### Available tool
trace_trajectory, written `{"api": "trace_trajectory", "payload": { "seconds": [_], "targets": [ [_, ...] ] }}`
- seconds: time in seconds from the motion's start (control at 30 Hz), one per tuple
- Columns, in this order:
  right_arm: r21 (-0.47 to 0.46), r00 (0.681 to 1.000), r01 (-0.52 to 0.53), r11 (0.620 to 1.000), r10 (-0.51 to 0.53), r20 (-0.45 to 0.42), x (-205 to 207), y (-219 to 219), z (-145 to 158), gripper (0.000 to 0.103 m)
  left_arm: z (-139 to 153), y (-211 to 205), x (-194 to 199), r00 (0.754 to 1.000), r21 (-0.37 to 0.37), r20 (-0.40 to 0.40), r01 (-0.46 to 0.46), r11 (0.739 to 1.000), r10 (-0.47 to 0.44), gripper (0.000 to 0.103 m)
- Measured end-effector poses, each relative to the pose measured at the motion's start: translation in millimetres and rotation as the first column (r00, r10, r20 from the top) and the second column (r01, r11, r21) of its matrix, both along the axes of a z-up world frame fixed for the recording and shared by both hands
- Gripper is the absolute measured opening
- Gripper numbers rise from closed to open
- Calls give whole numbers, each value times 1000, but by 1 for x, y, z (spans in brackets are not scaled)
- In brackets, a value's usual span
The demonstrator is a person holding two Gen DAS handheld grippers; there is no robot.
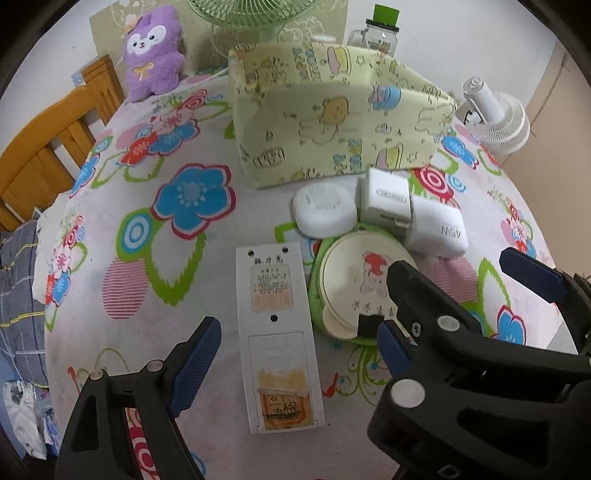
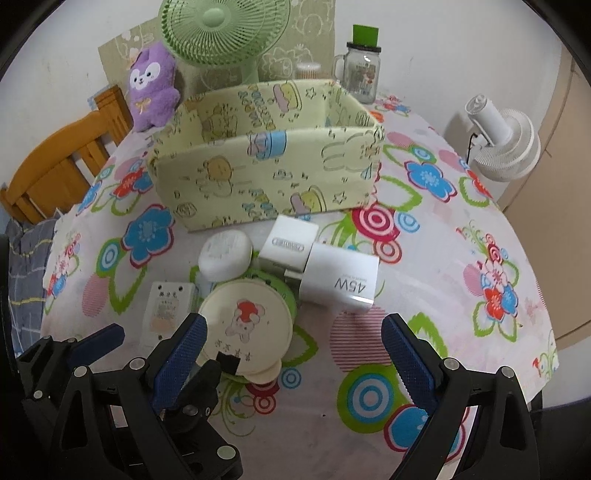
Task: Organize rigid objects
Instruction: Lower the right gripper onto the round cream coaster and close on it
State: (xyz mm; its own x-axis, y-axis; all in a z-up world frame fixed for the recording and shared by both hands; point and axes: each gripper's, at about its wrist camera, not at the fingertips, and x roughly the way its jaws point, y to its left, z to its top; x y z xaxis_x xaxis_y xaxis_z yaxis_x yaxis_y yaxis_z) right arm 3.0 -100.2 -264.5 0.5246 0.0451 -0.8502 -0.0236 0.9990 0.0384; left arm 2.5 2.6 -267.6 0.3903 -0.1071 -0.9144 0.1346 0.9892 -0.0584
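Note:
A white remote-like slab [image 1: 277,339] lies face down between the open fingers of my left gripper [image 1: 295,358]. Beside it sit a round cream-and-green compact [image 1: 360,284], a white rounded case [image 1: 325,210], a white charger [image 1: 386,201] and a white 45W adapter [image 1: 437,227]. A yellow cartoon fabric box [image 1: 332,125] stands behind them, open on top. In the right wrist view my right gripper [image 2: 295,354] is open and empty, hovering in front of the compact [image 2: 245,325] and the adapter [image 2: 341,282]; the slab [image 2: 168,306], case [image 2: 225,254], charger [image 2: 290,243] and box [image 2: 269,166] show too.
A purple plush [image 2: 153,85], green fan [image 2: 225,33] and glass jar [image 2: 364,70] stand behind the box. A white fan [image 2: 506,144] stands at the right edge. A wooden chair [image 1: 48,155] is at the left. The floral tablecloth [image 2: 461,240] covers the table.

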Motion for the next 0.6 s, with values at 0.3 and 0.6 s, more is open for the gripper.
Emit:
{"api": "trace_trajectory", "payload": {
  "seconds": [0.3,0.6],
  "targets": [
    [-1,999,-8,1000,8,-33,1,4,-19,97,-15,2,-4,1000,5,-21,-18,1000,18,80],
    [3,998,-15,1000,15,-56,4,12,-30,97,-21,6,-5,999,11,-29,-20,1000,20,68]
  ]
}}
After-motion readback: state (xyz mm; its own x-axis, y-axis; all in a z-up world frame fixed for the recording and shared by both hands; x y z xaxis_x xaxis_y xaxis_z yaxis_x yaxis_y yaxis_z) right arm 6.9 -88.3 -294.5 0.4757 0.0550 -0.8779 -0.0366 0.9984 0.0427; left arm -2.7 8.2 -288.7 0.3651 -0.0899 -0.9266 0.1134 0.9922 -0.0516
